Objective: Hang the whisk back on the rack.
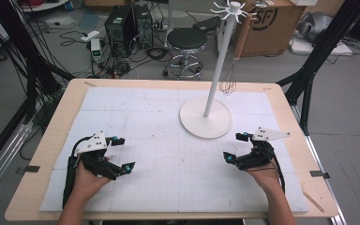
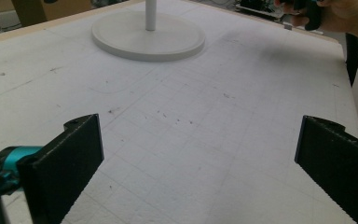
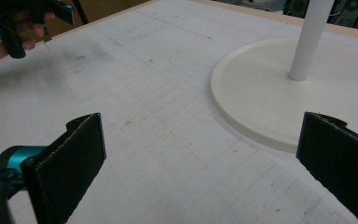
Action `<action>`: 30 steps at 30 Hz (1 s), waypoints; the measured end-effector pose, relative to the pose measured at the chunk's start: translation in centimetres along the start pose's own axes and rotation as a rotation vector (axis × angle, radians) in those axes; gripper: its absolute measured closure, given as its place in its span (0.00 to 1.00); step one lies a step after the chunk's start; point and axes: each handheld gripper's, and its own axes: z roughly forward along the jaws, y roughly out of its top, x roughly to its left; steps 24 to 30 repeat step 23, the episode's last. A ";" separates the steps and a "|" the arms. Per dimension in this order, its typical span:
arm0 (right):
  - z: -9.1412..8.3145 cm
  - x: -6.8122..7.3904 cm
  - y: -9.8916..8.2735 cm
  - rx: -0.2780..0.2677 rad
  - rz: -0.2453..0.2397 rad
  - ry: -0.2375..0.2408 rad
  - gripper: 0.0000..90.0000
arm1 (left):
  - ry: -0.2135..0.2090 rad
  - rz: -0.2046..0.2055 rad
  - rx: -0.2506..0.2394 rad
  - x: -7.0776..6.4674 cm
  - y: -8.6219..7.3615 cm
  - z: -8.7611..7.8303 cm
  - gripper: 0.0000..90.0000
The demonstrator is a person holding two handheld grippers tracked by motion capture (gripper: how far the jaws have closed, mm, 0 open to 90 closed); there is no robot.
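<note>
The left gripper (image 1: 123, 154) and right gripper (image 1: 235, 147) rest on the white mat (image 1: 168, 159), jaws spread wide and empty. The white stand (image 1: 205, 120) sits far of centre, nearer the right gripper.

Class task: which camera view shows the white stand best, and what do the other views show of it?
The high view: the whole stand appears, from round base up the pole to the hooked top, with something thin hanging from it. The left gripper view shows the base and the pole's foot; the right gripper view shows part of the base and the lower pole.
</note>
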 end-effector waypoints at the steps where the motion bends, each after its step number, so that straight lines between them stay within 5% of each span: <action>1: 0.0 0.0 -0.2 -0.001 0.003 -0.001 0.00 | -0.002 -0.001 0.003 0.0 0.0 0.0 0.02; 30: 0.5 -0.1 -0.5 0.030 -0.001 -0.004 0.00 | -0.004 -0.003 0.016 -0.1 -0.2 0.4 0.02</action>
